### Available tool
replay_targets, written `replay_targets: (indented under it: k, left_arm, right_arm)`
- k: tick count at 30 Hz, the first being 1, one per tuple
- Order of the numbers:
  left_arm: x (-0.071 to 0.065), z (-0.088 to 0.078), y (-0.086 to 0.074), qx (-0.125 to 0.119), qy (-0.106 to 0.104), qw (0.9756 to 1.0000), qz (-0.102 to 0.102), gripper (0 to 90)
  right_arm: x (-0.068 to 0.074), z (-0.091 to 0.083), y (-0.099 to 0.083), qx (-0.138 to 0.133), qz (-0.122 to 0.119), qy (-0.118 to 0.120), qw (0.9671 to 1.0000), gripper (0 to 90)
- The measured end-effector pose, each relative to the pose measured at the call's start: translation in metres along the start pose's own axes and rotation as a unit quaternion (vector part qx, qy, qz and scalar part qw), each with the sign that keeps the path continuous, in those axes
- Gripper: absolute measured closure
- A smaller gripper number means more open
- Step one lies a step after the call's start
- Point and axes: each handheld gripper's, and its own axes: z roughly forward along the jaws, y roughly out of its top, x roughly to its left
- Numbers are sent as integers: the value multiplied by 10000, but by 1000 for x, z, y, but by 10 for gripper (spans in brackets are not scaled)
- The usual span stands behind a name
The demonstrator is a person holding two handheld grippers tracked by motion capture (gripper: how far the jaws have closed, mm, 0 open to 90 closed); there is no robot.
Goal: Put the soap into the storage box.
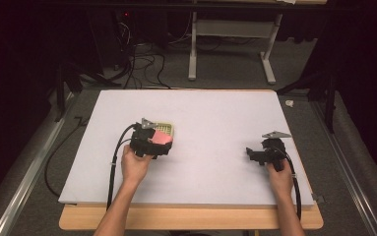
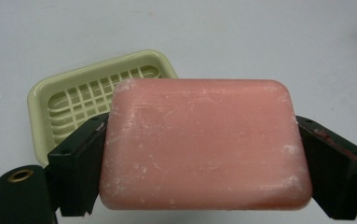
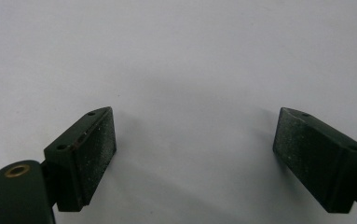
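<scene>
From the high view the pink soap bar (image 1: 162, 138) is just a little pink patch at the tip of the left gripper (image 1: 162, 142), sitting right over the pale green soap dish (image 1: 166, 129) on the white table (image 1: 215, 147). The left gripper view is way better: the soap bar (image 2: 204, 144) is clamped by its short ends between the two black jaws, scuffed and dusted with whitish residue, with the soap dish (image 2: 73, 100) behind it showing its slotted grid bottom. The dish has nothing in it, and the bar hangs in front of it and hides its near right part. The right gripper (image 1: 251, 153) is well apart on the right side of the table, and its own view shows its jaws spread wide over bare white surface, gripping nothing. No brand stamp or readable writing on soap or dish.
</scene>
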Motion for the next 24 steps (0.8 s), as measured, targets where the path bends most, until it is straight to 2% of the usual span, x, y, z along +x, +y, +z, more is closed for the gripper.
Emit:
replay_targets:
  k: [4,9,13,18,24]
  left_arm:
    - [0,2,3,14,34,10000,0,140]
    - [6,6,4,52,70,9999,-118,140]
    - [9,8,4,97,293,9995,-61,140]
    - [11,10,7,123,354,9993,-48,140]
    - [14,14,14,107,330,9993,-105,140]
  right_arm:
    - [0,0,0,-1,5,0,10000,136]
    - [0,0,0,0,0,1,10000,137]
    - [0,0,0,-2,6,0,10000,136]
    - [0,0,0,0,1,-1,10000,136]
    - [0,0,0,0,0,-1,10000,136]
